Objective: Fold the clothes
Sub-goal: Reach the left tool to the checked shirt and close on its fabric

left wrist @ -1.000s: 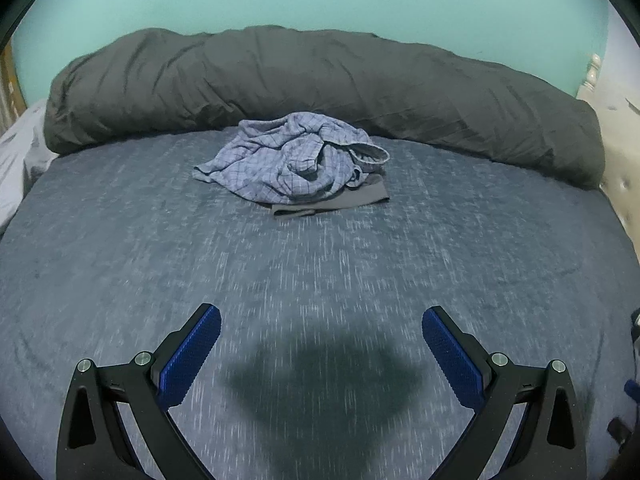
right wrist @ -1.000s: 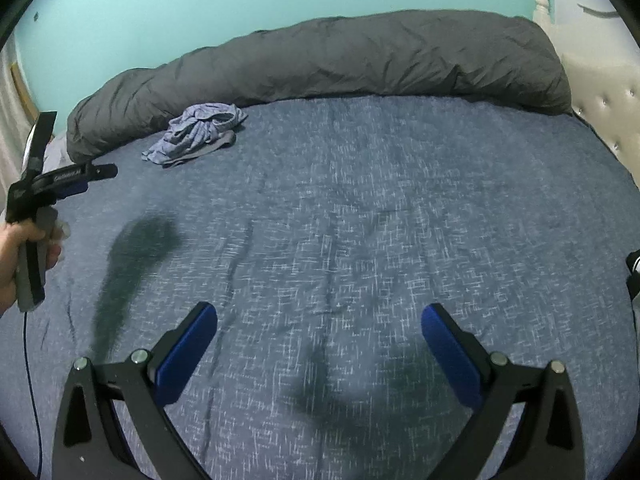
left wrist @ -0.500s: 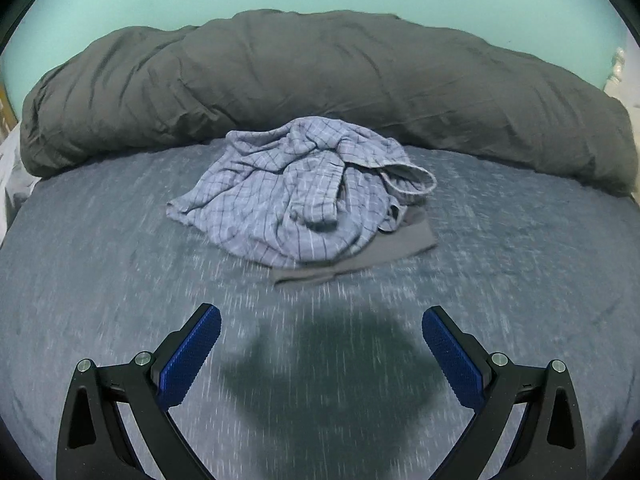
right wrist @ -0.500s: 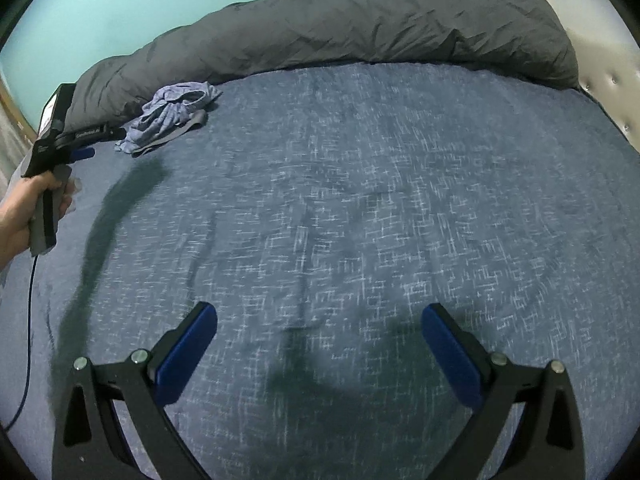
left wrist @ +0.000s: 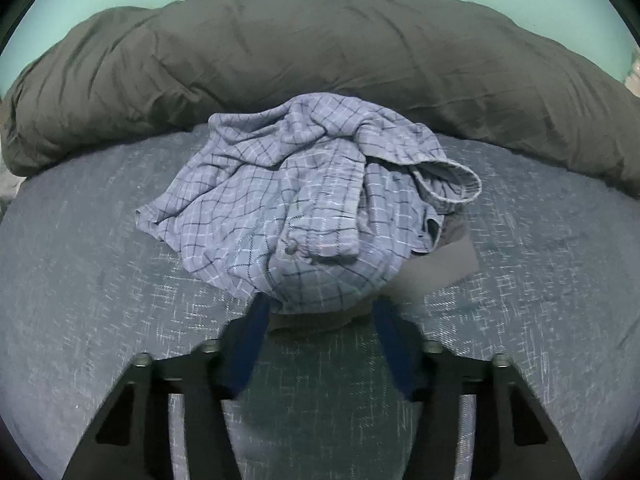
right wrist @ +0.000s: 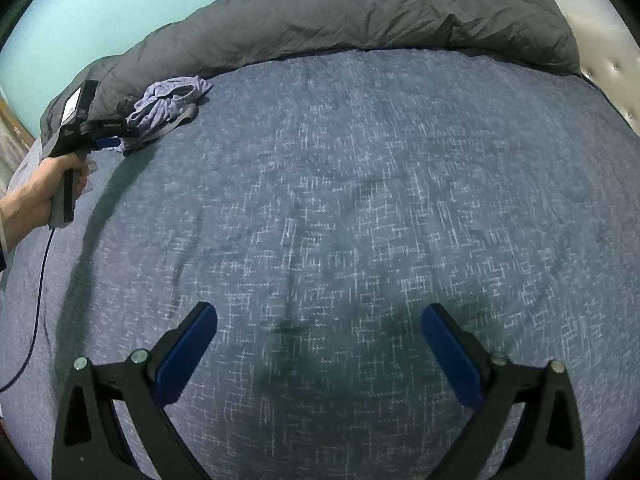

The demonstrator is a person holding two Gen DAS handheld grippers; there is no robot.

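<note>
A crumpled blue plaid shirt (left wrist: pixel 304 200) lies on the blue bed sheet (left wrist: pixel 100 280) on top of a flat grey garment (left wrist: pixel 436 268). My left gripper (left wrist: pixel 322 308) is at the shirt's near edge. Its jaws are closing, and the bulging near fold of the shirt fills the gap between the blue pads (left wrist: pixel 252 340). In the right wrist view the same shirt (right wrist: pixel 168 100) is small at the far left, with the left gripper (right wrist: pixel 108 136) held by a hand (right wrist: pixel 36 200) against it. My right gripper (right wrist: pixel 320 320) hangs open over bare sheet, holding nothing.
A rolled dark grey duvet (left wrist: pixel 320 60) runs along the far side of the bed, right behind the clothes, against a teal wall. A pale tufted headboard (right wrist: pixel 612 72) is at the right. A cable (right wrist: pixel 40 280) trails from the left gripper's handle.
The left gripper has moved forward and down to the shirt, and its jaws have narrowed from wide open onto the shirt's near fold. The right gripper has sunk slightly and stays open.
</note>
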